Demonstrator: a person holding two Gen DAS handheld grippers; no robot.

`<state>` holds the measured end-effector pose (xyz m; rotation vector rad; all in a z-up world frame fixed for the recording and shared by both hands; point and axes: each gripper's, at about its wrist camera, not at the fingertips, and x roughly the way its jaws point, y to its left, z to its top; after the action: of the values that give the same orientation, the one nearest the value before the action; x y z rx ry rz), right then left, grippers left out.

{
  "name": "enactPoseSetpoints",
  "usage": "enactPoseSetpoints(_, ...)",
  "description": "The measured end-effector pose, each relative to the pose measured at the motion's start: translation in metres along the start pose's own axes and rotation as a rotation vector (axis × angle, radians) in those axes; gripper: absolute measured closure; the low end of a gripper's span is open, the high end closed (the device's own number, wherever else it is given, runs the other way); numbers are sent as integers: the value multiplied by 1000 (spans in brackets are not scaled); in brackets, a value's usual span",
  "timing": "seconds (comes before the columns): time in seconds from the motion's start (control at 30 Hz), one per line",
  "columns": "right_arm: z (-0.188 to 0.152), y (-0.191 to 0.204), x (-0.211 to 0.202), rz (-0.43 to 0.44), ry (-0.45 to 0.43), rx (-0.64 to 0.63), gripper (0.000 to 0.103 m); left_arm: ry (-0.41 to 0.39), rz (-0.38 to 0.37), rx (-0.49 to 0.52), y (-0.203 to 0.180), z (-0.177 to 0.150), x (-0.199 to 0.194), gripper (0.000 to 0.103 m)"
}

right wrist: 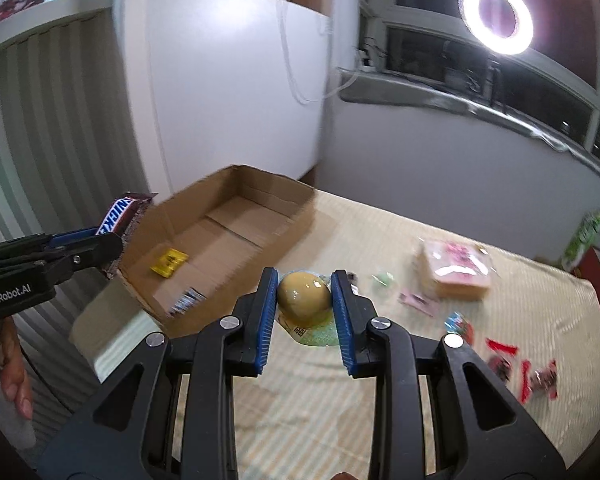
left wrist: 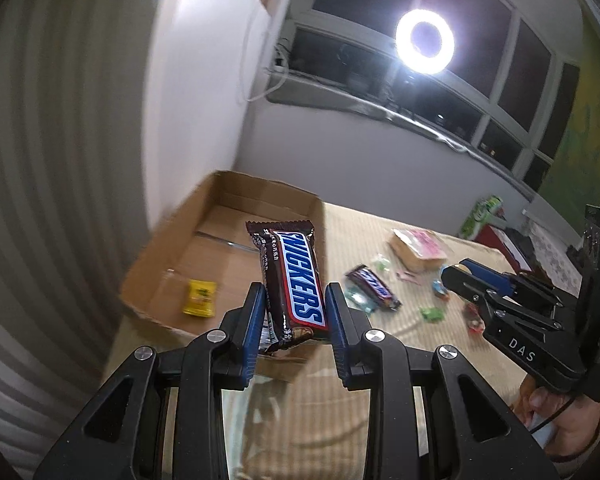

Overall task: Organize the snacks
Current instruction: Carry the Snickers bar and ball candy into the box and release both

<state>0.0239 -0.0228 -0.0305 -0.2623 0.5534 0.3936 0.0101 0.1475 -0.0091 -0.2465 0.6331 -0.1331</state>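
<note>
My left gripper (left wrist: 294, 304) is shut on a Snickers bar (left wrist: 294, 280), held upright above the near rim of an open cardboard box (left wrist: 168, 236). A yellow candy packet (left wrist: 198, 298) lies on the box floor. My right gripper (right wrist: 304, 298) is shut on a packaged egg-shaped snack (right wrist: 303, 294) in a clear wrapper, held above the cloth to the right of the cardboard box (right wrist: 288, 236). In the right wrist view, the left gripper (right wrist: 100, 246) with the Snickers bar (right wrist: 118, 216) hangs at the box's left side. The right gripper (left wrist: 460, 272) appears at the right in the left wrist view.
On the beige tablecloth (right wrist: 380, 360) lie a second Snickers bar (left wrist: 374, 286), a pink-labelled bread pack (right wrist: 456, 272), small green and red wrapped candies (right wrist: 520, 372) and a green carton (right wrist: 588, 236). A white wall, a striped curtain and a ring light (right wrist: 498, 16) stand behind.
</note>
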Motion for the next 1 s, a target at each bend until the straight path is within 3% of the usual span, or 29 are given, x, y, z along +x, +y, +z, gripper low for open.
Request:
enactPoseSetpoints(0.47,30,66,47,95,4,-92,74,-17,59,-40,45,4,-4,74)
enactPoseSetpoints(1.0,33,82,84,123,41,-103,74,17,42,-53,60,8,17,74)
